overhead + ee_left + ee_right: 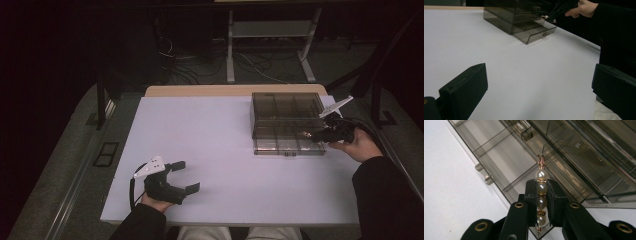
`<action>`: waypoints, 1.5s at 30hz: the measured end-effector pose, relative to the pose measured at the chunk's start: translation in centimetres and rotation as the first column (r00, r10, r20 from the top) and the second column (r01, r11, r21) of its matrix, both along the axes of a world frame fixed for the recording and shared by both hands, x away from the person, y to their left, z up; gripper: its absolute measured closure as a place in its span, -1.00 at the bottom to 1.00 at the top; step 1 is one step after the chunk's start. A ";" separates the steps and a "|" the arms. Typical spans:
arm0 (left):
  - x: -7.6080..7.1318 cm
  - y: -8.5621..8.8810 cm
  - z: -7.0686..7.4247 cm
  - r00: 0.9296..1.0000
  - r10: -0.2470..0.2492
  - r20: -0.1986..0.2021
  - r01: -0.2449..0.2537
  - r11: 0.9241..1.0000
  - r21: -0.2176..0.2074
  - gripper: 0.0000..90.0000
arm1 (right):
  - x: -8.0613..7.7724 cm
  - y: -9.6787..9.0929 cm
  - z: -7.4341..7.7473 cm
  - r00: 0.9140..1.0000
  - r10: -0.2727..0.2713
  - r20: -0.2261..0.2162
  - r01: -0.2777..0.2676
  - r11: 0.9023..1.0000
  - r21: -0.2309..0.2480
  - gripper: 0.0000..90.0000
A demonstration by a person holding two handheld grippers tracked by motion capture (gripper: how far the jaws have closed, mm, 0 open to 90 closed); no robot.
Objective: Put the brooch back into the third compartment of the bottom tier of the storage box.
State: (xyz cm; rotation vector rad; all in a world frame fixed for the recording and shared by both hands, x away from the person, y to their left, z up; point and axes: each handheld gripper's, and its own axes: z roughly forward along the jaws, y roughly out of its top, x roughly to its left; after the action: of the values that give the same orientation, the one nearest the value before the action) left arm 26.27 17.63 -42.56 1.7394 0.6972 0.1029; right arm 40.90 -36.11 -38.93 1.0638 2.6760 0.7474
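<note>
White desk [225, 150] carries the left tongs [186, 175], spread and empty, at its near edge. Farther off, the right tongs [541, 192] pinch a pearl string [541, 195] lengthwise, its ring end pointing away over the smoky plastic box's [285, 120] open drawer [499, 155].

Lab, dark room, floor cables [200, 67], table [210, 145]

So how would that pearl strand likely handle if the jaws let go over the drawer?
The pearl strand, pinched in the right gripper, looks small and probably light. Its round beads may roll or slip. The open drawer has dividers that would likely contain it.
</note>
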 end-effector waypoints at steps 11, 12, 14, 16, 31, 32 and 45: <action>0.0 0.0 0.0 1.000 0.000 -0.002 0.000 1.000 0.001 -1.00 | 0.4 0.3 -1.0 1.000 0.009 -0.026 -0.009 1.000 -0.016 0.75; 0.0 0.0 0.0 1.000 0.000 -0.002 0.000 1.000 0.000 -1.00 | 0.5 0.4 -1.1 1.000 0.009 -0.028 -0.009 1.000 -0.017 0.75; 0.0 0.0 0.0 1.000 0.000 -0.001 0.000 1.000 0.001 -1.00 | 0.5 0.4 -1.2 0.999 0.012 -0.030 -0.013 1.000 -0.023 0.75; 0.0 0.0 0.0 1.000 0.000 -0.001 0.000 1.000 0.001 -1.00 | 0.6 0.4 -1.4 0.999 0.010 -0.036 -0.011 1.000 -0.025 0.75; 0.0 0.0 0.0 1.000 -0.003 0.000 0.003 1.000 0.004 -1.00 | 1.1 0.4 -2.2 0.998 0.009 -0.058 -0.011 0.999 -0.038 0.75; 0.0 0.0 0.0 1.000 -0.003 0.000 0.003 1.000 0.004 -1.00 | 1.1 0.4 -2.3 0.998 0.009 -0.058 -0.011 0.999 -0.038 0.75; 0.0 0.0 0.0 1.000 -0.005 0.001 0.005 1.000 0.009 -1.00 | 1.2 0.4 -3.4 0.997 -0.003 -0.078 0.000 0.999 -0.045 0.75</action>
State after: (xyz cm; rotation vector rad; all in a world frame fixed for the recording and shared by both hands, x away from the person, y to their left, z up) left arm 26.28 17.59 -42.56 1.7490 0.6927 0.1035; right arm 42.15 -35.75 -42.33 1.1064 2.7431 0.6552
